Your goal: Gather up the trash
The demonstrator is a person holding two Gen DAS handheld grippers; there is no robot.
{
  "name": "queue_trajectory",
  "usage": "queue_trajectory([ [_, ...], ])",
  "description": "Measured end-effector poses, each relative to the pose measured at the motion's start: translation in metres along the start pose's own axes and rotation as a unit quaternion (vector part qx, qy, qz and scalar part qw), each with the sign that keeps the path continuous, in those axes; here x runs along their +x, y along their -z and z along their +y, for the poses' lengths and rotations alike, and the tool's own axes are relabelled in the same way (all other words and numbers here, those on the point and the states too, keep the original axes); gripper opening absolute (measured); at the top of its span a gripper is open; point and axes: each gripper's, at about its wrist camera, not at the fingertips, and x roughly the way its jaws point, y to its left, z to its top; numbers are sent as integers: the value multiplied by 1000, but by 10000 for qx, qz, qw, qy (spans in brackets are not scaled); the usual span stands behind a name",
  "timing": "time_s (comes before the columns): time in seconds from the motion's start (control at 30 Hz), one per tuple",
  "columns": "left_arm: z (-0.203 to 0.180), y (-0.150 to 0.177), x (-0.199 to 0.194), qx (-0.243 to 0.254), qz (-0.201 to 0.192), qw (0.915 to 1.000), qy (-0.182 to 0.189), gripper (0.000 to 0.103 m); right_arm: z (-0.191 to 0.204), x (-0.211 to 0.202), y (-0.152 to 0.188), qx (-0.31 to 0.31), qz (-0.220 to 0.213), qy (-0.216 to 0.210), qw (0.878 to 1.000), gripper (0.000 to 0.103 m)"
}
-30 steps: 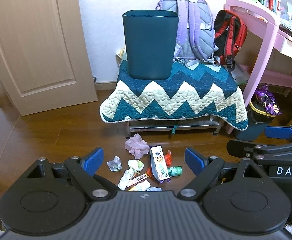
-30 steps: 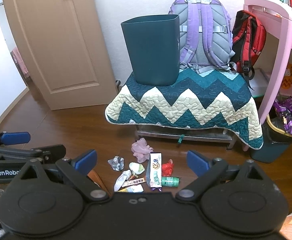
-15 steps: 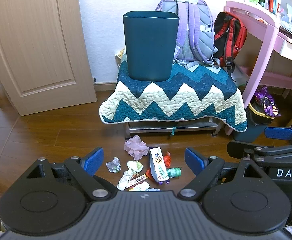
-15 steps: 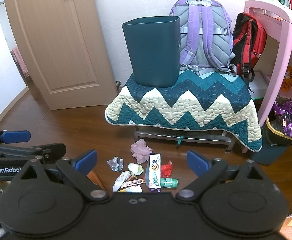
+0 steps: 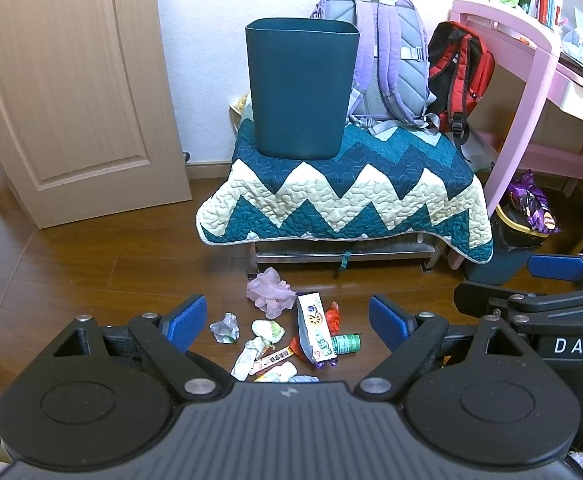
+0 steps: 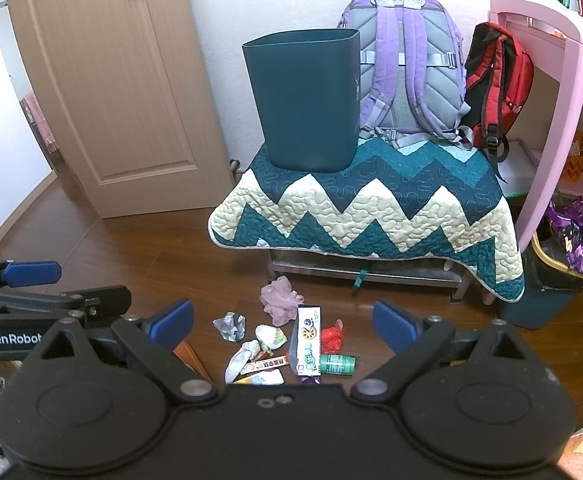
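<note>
Several pieces of trash lie on the wooden floor below both grippers: a pink crumpled bag [image 5: 269,292] [image 6: 279,300], a white snack box [image 5: 313,332] [image 6: 306,338], a green tube [image 5: 345,343] [image 6: 337,364], a red wrapper [image 6: 331,336] and crumpled foil [image 5: 224,327] [image 6: 230,326]. A dark teal bin [image 5: 301,88] [image 6: 305,100] stands upright on a quilt-covered bench [image 5: 343,192] [image 6: 371,208]. My left gripper [image 5: 287,320] is open above the trash with nothing between its fingers. My right gripper [image 6: 283,322] is open too, also empty.
A purple backpack [image 5: 387,52] and a red one [image 5: 459,76] lean on the wall behind the bin. A pink desk [image 5: 531,60] stands at the right, with a second full bin [image 5: 519,236] beside its leg. A wooden door [image 5: 63,80] is at the left.
</note>
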Motion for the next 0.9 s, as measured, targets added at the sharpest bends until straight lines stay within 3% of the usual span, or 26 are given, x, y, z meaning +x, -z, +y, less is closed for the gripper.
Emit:
queue_trajectory([
  [0.57,6,-4,27,-65,268,9996,112,89,-2,24,-5,-41,249,80,9996,96],
  [0.9,34,-22,83,-247,334,9989,230,89,-21,84,-17,4,571,135,9983,96],
])
